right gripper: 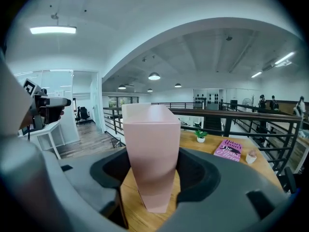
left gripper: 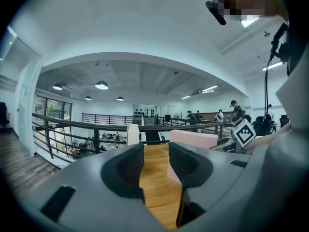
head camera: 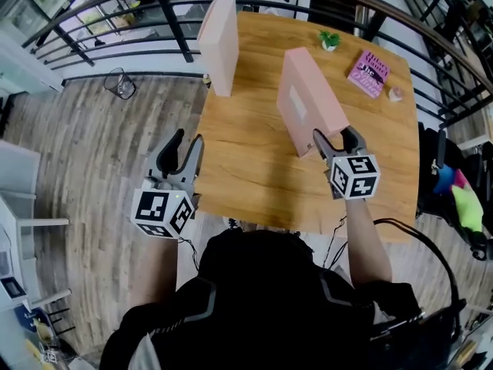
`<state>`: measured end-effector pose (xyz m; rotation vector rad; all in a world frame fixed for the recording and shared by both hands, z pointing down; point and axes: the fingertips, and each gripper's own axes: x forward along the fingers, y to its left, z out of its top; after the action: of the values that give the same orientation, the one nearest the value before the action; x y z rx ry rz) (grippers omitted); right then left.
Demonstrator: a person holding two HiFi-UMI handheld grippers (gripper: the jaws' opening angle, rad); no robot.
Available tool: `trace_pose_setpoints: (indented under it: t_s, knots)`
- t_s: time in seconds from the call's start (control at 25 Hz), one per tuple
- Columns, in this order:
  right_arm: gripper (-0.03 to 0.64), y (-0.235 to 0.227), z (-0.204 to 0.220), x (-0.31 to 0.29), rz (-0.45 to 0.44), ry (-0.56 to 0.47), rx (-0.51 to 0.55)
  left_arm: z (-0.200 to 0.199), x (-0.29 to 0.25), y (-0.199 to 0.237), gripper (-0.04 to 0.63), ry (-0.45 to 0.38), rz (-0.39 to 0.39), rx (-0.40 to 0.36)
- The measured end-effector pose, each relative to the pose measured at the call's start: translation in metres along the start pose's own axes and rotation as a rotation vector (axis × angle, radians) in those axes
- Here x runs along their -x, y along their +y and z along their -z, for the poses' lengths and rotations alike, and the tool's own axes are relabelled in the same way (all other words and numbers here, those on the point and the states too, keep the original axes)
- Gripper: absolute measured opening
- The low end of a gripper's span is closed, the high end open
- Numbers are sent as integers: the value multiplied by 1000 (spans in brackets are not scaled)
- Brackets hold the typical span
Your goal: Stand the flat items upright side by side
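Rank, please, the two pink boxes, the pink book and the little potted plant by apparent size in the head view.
1-2. nearer pink box and farther pink box: they look alike, and nearness may inflate the first, so unranked.
3. pink book.
4. potted plant.

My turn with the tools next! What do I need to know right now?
Left tool: open, empty, beside the near left edge of the table.
Right tool: shut on a pink box, held upright over mid-table.
Second pink box: stands upright at the far left edge, apart from the held one.
Pink book: lies flat, far right.
Done: one box standing.
To do: probably set the held box beside it, then perhaps stand the book too.
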<state>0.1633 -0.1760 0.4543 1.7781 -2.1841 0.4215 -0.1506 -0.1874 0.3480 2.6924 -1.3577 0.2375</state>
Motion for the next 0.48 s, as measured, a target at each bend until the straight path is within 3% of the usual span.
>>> trace_pose_setpoints:
  t_s: [0.28,0.48]
  knots:
    - [295,48,-19,-44,10,-32,-15,0,17,49,181,-11,-7,-11]
    - [295,72,-35,-72,68,-51,-38,-3,20,84,179,-19,0,-23]
